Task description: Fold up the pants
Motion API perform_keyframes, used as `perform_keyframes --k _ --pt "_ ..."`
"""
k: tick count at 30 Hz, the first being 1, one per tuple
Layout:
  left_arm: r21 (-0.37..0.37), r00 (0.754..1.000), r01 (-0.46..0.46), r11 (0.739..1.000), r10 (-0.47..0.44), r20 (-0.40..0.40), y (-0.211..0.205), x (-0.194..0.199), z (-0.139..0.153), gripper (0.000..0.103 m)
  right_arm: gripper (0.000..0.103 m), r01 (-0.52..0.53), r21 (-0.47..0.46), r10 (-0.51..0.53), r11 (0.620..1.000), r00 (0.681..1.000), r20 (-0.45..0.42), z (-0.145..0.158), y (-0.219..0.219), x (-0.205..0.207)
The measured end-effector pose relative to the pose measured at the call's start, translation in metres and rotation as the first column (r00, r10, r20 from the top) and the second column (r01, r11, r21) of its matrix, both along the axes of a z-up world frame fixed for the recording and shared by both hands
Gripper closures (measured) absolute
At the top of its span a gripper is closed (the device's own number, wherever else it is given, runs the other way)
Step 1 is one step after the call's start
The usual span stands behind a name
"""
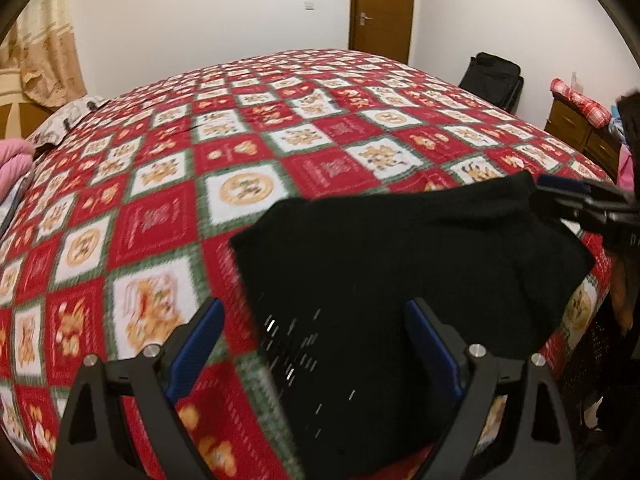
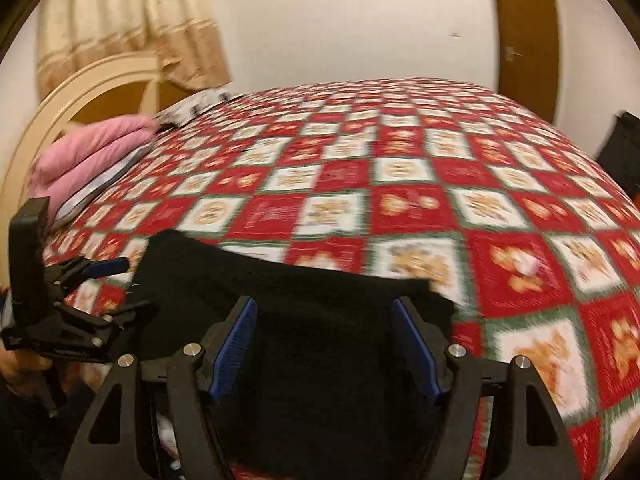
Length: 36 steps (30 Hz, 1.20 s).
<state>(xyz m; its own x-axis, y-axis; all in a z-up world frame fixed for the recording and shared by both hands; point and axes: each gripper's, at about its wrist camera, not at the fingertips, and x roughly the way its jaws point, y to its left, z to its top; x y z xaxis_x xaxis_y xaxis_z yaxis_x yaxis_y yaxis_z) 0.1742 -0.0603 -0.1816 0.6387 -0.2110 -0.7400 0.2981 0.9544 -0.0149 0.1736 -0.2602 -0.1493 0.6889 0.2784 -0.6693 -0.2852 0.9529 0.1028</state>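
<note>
Looking along both wrist views, I see the black pants lying on the quilted bed, filling the lower centre of each frame. Their long axis seems to run left to right, though blur hides the edges. My left gripper and right gripper both stand wide apart, gripping nothing, each poised directly over the cloth, neither clearly nearer.

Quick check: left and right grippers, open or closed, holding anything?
Left gripper: open, over the black pants, gripping nothing.
Right gripper: open, over the pants, gripping nothing.
</note>
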Motion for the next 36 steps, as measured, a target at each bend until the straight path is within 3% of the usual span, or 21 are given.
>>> perform_keyframes --k 5,9,14,19,25,32,36 --pt "-0.005 0.999 -0.029 1.000 0.029 -0.025 0.012 -0.009 -0.008 0.005 0.032 -0.155 0.022 0.156 0.988 0.985 -0.068 -0.010 0.048 0.027" --pt "-0.005 0.999 -0.015 1.000 0.015 -0.032 0.006 -0.008 -0.013 0.005 0.032 -0.088 -0.144 0.074 0.986 0.992 -0.104 -0.037 0.069 0.056" --pt "-0.034 0.997 -0.009 0.999 0.006 -0.071 0.005 -0.008 -0.027 0.004 0.031 -0.012 -0.049 0.004 0.999 0.986 -0.167 -0.040 0.044 0.075" --pt "-0.063 0.996 -0.021 0.998 0.016 -0.085 0.010 -0.006 -0.024 0.004 0.031 -0.017 0.003 0.017 1.000 0.994 -0.112 -0.015 0.024 0.045" --pt "-0.062 0.997 -0.011 0.998 0.006 -0.079 0.006 -0.003 -0.024 0.004 0.031 0.107 0.085 -0.100 0.991 0.991 -0.088 -0.002 -0.049 0.002" --pt "-0.087 0.996 -0.013 0.996 0.005 -0.087 0.008 0.007 -0.028 0.000 0.031 0.195 0.175 -0.165 0.965 0.971 -0.174 -0.036 -0.099 -0.011" --pt "-0.076 0.997 -0.003 0.997 -0.003 -0.079 0.005 0.011 -0.028 0.000 0.031 0.189 0.185 -0.161 0.964 0.975 -0.155 -0.039 -0.098 -0.012"
